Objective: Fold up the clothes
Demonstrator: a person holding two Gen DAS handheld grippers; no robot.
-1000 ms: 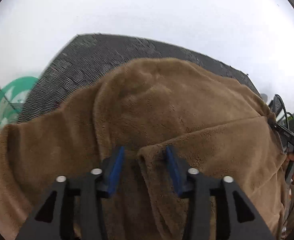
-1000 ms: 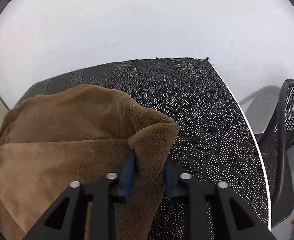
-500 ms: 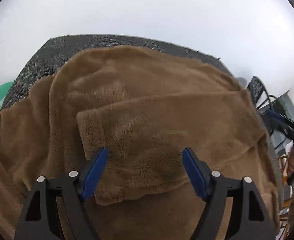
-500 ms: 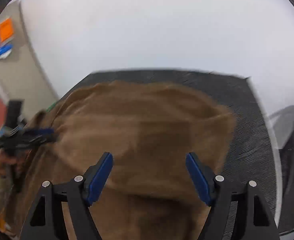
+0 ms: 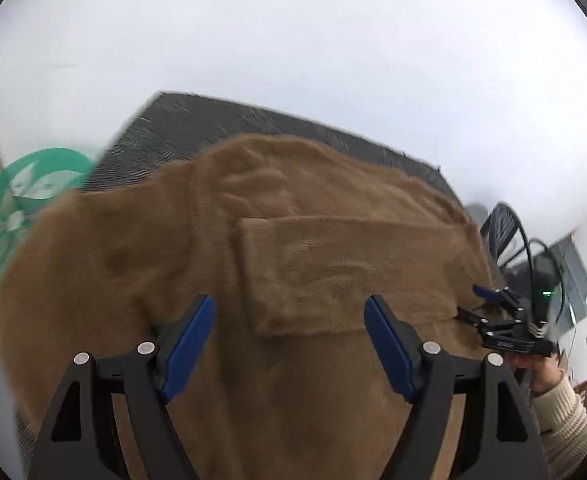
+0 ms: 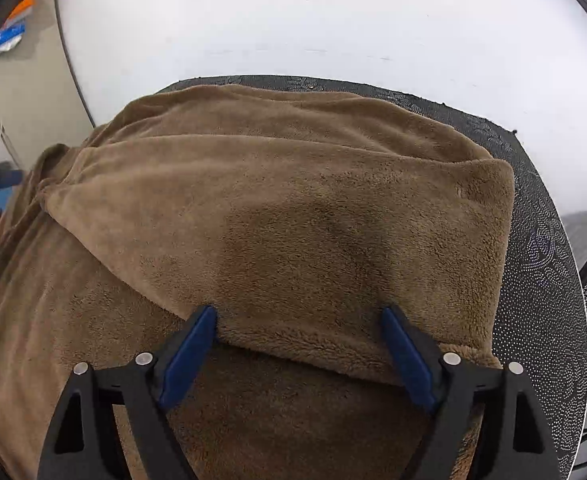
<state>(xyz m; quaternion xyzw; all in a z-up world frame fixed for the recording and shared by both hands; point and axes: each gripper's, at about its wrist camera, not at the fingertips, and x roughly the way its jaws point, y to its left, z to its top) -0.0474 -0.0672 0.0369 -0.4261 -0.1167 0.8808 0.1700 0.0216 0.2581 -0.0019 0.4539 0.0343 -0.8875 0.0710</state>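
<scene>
A dark patterned table (image 6: 541,240) carried a brown fleece garment (image 6: 293,220) that covered most of its top, one flap folded back over the rest. The left gripper (image 5: 289,344) hung above the flap's near edge, jaws spread and holding nothing. The right gripper (image 6: 299,354) hung likewise, jaws wide, blue pads (image 6: 189,350) beside the fold's edge.

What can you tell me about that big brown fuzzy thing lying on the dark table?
The brown garment looks like soft, plush fleece. It lies spread over the dark patterned table, with one flap folded back over the rest, so its edge crosses the lower layer. The surface shows gentle creases and some bunching at the left. In these views both the left gripper and the right gripper hover open above it, gripping nothing.
</scene>
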